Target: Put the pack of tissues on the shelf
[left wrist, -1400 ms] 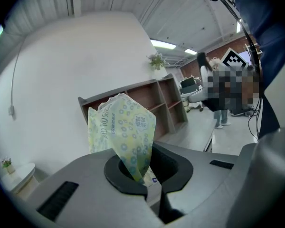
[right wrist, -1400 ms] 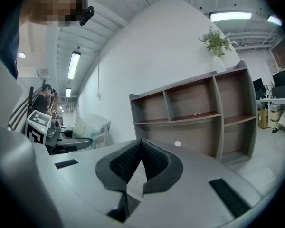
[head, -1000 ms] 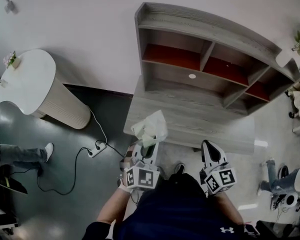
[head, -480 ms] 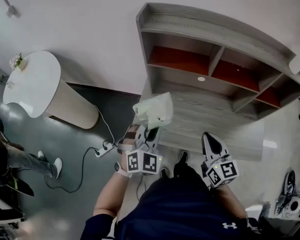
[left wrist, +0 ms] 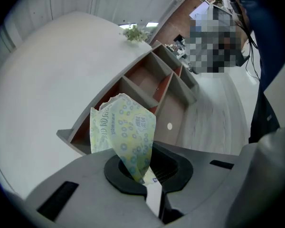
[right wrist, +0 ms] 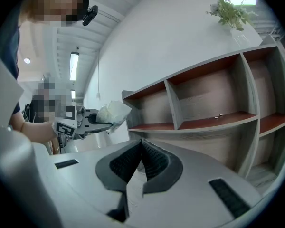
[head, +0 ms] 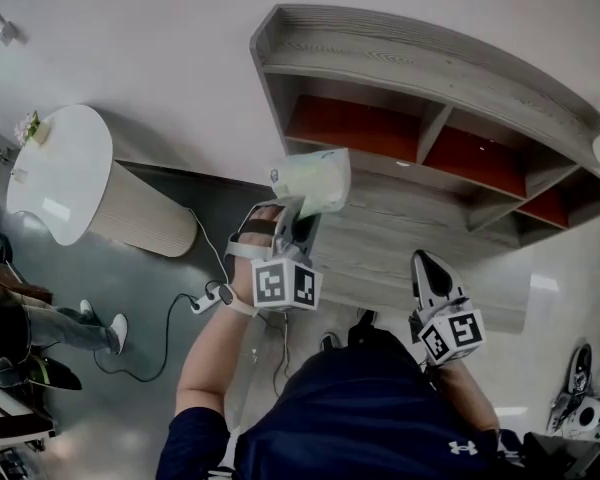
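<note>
Tissue pack (head: 313,181), pinched by one corner in the closed left gripper (head: 298,220), has moved up to the shelf (head: 400,63), just before its left compartment, so placing looks close; right gripper (head: 428,268) stays shut and empty, short of the shelf

- The pack of tissues (head: 315,181) is showing thin, crinkled, faintly glossy wrap.
- The shelf (head: 410,68) is showing matt grey wood grain.
- The floor (head: 90,418) is gleaming smooth.
</note>
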A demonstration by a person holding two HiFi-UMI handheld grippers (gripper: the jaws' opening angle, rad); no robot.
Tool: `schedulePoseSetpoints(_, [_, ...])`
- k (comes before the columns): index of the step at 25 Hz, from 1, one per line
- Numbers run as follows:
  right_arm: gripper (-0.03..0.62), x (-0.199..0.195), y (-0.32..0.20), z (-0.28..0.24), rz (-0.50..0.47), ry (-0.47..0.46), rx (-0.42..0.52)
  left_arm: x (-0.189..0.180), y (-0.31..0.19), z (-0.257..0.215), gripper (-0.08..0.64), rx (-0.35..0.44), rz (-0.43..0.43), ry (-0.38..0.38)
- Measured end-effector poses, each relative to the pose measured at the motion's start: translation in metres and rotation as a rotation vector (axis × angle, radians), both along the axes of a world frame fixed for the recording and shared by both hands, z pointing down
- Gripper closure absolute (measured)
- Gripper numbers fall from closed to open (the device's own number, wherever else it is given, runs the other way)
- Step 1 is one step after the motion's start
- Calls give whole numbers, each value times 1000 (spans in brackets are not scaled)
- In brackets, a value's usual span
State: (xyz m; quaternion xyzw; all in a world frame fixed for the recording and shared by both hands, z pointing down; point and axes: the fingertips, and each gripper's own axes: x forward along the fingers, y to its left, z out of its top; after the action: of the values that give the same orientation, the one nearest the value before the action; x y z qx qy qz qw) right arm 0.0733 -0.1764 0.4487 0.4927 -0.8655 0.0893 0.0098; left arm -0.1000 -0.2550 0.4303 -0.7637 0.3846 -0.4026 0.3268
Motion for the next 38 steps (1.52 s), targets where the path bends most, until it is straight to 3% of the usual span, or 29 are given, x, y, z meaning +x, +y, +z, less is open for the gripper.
schedulePoseSetpoints(14, [581,10,-42,14,-18,-26,-44,12,-108,-9,540,-35,38,-229])
schedulePoseSetpoints(26, [581,16,-63,21,-36,-54,-76,15,-170,6,540,-144,37,-352])
schedulePoseSetpoints(31, [581,20,-67,24,-34,-59,-90,14,-182,20,540,-225,23,-405])
schedulePoseSetpoints(38, [581,16,-70,25,-50,-76,-94,11,-205,30,540,-271,-14,-423])
